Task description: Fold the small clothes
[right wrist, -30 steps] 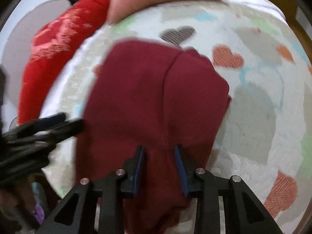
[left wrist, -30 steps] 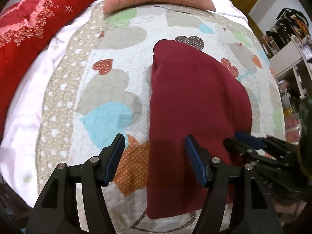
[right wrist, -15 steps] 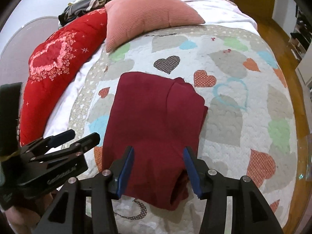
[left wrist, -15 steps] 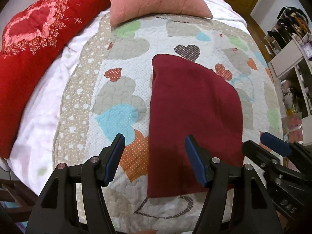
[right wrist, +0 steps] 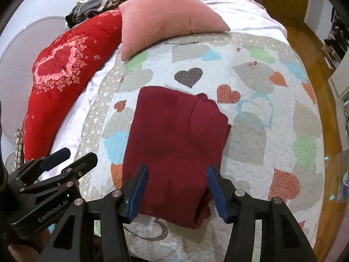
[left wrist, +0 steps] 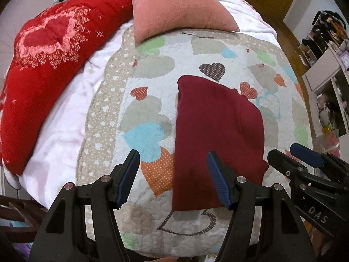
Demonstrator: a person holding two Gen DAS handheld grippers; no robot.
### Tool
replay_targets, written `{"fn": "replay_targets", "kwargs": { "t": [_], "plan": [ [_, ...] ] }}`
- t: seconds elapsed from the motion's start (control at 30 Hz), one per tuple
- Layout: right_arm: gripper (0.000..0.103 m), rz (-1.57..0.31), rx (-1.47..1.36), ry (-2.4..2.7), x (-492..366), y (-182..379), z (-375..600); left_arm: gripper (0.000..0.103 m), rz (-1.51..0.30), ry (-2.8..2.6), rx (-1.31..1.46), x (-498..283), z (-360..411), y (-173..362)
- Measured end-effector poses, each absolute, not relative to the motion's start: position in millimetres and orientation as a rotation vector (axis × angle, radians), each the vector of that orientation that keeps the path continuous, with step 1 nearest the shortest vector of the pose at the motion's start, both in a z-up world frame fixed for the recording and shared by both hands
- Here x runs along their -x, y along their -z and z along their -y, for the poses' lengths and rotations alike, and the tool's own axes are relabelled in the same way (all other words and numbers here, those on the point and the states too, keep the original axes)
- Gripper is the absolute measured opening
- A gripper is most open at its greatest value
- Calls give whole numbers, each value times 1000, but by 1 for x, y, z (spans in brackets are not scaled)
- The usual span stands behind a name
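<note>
Maroon folded garment (right wrist: 174, 144) lies flat on the heart-patterned quilt (right wrist: 250, 135); above it, left gripper (left wrist: 172, 176) open and empty, right gripper (right wrist: 177, 191) empty, jaws just opening.

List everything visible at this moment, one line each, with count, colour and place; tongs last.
Folded garment: one, dark red, flat on the quilt's middle.
Quilt: one, white with coloured hearts, covering the bed.
Cushion: one, pink, at the quilt's far edge.
Comforter: one, red with pink heart, along the bed's left side.
Clothes heap: mixed colours, behind the comforter.
Shelves: white, cluttered, right of the bed.
Left tongs: black with blue pads, open, above the garment's left edge.
Right tongs: same, jaws just opened, empty.
</note>
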State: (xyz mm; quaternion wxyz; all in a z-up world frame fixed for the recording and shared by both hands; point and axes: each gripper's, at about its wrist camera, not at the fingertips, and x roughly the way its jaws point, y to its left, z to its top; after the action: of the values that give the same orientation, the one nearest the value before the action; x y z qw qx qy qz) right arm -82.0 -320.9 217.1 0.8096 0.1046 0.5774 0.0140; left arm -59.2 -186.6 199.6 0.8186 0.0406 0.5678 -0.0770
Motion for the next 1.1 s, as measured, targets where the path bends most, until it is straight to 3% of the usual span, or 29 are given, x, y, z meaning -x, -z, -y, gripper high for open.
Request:
{"fn": "replay_targets", "kwargs": {
  "t": [1.1],
  "plan": [
    [57,-1279,-242,-23,84,-212,314,64,-1220,137,-95,70,182,-204]
  ]
}}
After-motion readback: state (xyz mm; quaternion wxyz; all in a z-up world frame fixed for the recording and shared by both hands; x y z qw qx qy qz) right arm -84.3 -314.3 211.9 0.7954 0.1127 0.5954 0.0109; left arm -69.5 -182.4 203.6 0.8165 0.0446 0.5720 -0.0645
